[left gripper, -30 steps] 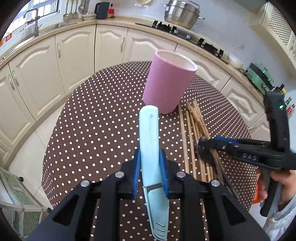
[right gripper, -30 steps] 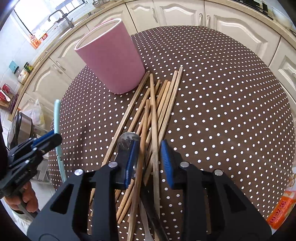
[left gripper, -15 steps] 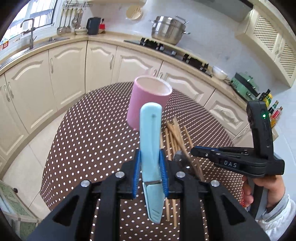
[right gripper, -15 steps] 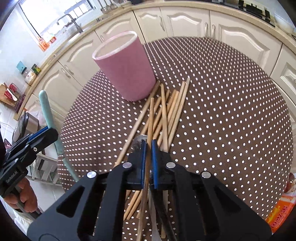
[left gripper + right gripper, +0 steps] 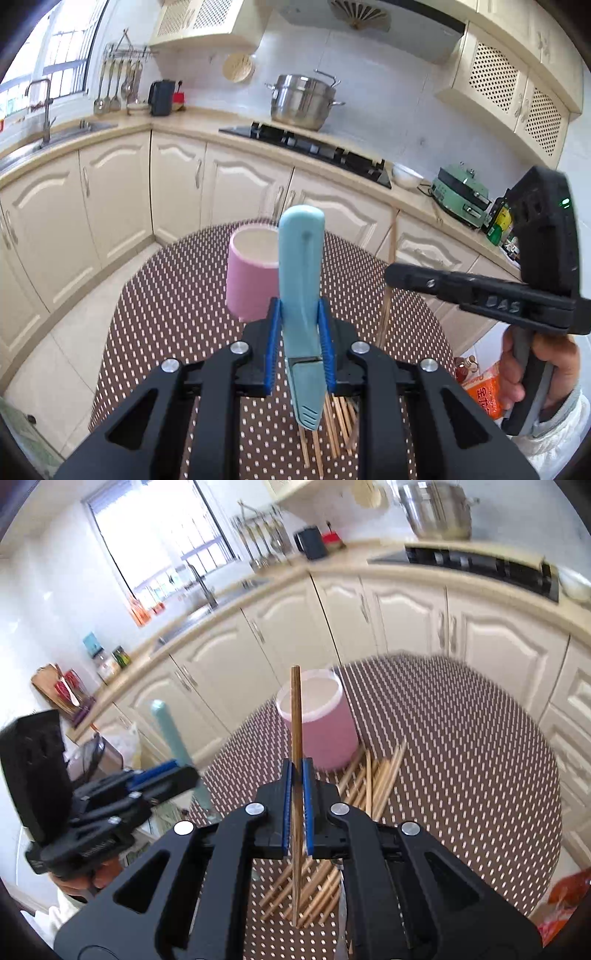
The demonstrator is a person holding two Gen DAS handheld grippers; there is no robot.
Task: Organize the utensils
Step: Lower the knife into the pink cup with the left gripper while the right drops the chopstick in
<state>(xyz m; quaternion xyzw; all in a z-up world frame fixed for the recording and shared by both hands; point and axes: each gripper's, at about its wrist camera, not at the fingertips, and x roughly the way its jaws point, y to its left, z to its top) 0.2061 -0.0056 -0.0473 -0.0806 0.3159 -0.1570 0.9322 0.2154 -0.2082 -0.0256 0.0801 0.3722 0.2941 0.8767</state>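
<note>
The left gripper (image 5: pixel 300 345) pinches a pale blue knife (image 5: pixel 301 295) at the joint of handle and sheath, handle end pointing away and up. The right gripper (image 5: pixel 297 812) is pressed together on one chopstick (image 5: pixel 295 746), held near its middle so both ends stick out, clear of the table.

The pink cup (image 5: pixel 317 720) stands upright on the dotted table (image 5: pixel 461 775), at 12 o'clock from both grippers and mouth open. The loose chopsticks (image 5: pixel 373 779) lie in a fan at the cup's 5 o'clock in the right wrist view, touching or nearly touching its base; motion blur there makes it hard to say which.

The step in hand looks like carrying both items to the cup. To do it well, take one at a time: the grippers sit close, the right at the left's 3 o'clock, and two tools over one mouth would crowd. Tip the chopstick toward vertical, bring its lower end over the middle of the opening, lower it inside the rim, then release. A slanted entry could catch the rim and tip the cup. The knife is heavier and held off-centre, so keep the grip firm until its lower end is well inside.
</note>
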